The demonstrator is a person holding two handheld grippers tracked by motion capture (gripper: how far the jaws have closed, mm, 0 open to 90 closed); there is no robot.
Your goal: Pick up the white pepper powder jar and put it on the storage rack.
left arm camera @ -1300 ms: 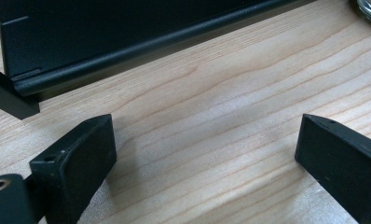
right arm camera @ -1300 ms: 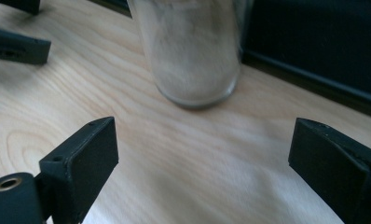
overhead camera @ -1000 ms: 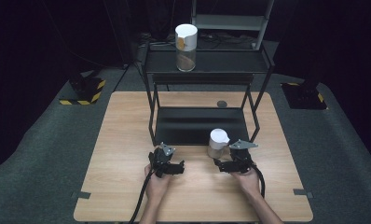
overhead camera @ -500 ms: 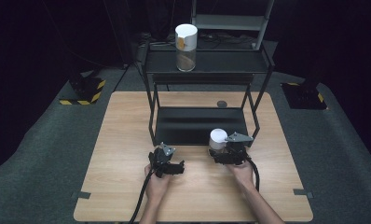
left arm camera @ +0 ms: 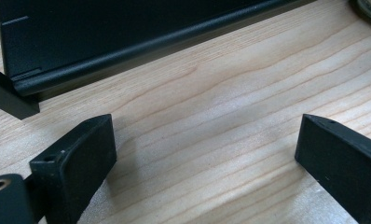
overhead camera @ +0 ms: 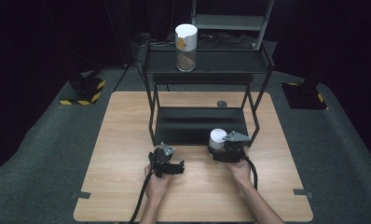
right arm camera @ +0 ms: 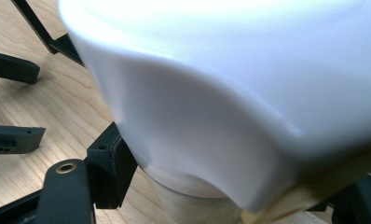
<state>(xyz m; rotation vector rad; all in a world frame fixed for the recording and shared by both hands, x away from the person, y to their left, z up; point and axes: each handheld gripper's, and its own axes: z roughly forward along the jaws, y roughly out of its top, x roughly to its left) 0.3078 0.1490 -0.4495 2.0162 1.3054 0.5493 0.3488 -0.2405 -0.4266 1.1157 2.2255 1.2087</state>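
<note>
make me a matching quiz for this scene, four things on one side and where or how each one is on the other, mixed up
Things:
1. left gripper
2. right gripper
3. jar
4. disc

Places or states:
A. stands on the rack's top shelf
B. open over bare wood
C. lies on the table behind the rack
D. closed on the white-lidded container

Pairs: 1-B, 2-D, 3-A, 4-C

Left gripper (overhead camera: 180,166) gapes wide; right gripper (overhead camera: 215,151) clamped.
</note>
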